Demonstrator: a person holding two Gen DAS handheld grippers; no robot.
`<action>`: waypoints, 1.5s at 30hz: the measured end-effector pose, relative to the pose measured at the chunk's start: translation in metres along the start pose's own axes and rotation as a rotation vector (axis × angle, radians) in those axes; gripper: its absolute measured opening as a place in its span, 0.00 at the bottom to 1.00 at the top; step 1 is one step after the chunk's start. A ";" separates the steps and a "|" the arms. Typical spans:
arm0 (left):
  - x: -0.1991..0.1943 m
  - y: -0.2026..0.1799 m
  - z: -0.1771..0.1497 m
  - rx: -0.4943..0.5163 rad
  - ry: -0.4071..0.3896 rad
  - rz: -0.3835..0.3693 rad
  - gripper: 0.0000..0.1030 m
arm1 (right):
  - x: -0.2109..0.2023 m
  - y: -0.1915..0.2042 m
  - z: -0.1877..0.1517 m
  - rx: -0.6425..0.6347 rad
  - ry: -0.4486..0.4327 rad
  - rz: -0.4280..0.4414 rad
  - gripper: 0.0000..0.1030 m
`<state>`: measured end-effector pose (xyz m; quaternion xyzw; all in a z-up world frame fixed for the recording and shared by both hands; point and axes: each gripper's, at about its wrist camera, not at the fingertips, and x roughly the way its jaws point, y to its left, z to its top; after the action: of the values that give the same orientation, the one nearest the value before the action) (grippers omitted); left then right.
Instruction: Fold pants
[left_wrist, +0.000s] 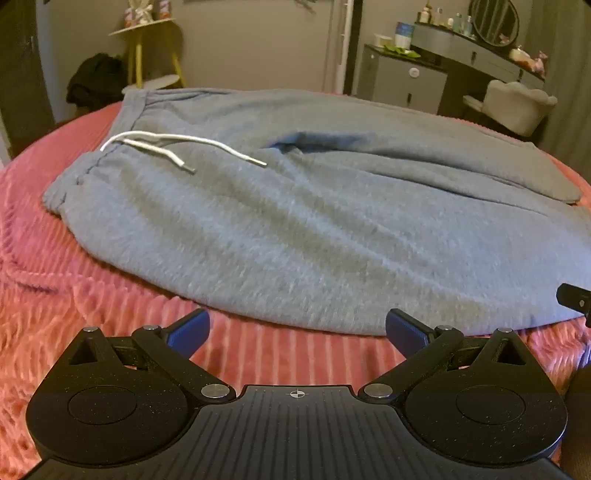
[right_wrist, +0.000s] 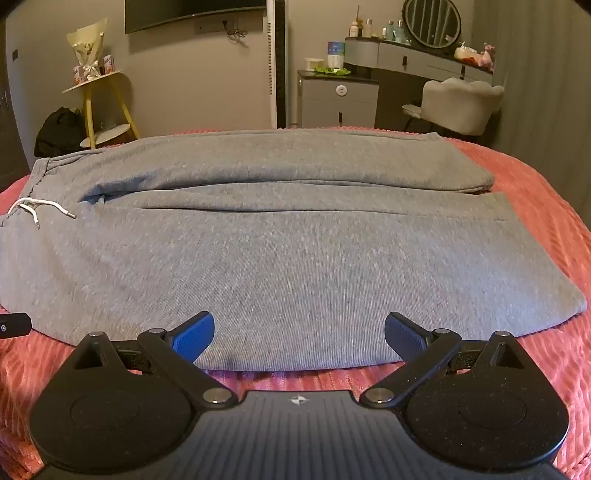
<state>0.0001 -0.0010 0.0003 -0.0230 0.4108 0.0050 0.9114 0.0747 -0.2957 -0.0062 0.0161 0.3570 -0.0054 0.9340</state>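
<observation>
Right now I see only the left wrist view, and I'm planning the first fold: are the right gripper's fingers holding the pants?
Observer: No. The right gripper has its fingers wide open over the near edge of the grey pants, gripping nothing.
Operator: And the near leg's hem, which my view cuts off?
Observer: The near leg's hem lies flat and unfolded on the pink blanket.

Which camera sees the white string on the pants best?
The left wrist view. There the white string lies large and near the middle, both ends showing on the gray pants. In the right wrist view the string is small, pushed to the left edge.
</observation>
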 end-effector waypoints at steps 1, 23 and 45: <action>0.000 -0.001 0.000 -0.001 -0.001 -0.002 1.00 | 0.000 0.000 0.000 0.000 0.003 0.000 0.96; 0.004 0.006 -0.002 -0.042 0.014 -0.007 1.00 | 0.002 -0.002 0.001 0.004 0.007 0.008 0.96; 0.003 0.009 -0.001 -0.063 0.018 -0.014 1.00 | -0.003 -0.004 0.000 0.014 0.005 0.014 0.96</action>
<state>0.0007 0.0078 -0.0027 -0.0544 0.4187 0.0114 0.9064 0.0721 -0.2996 -0.0041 0.0252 0.3593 -0.0011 0.9329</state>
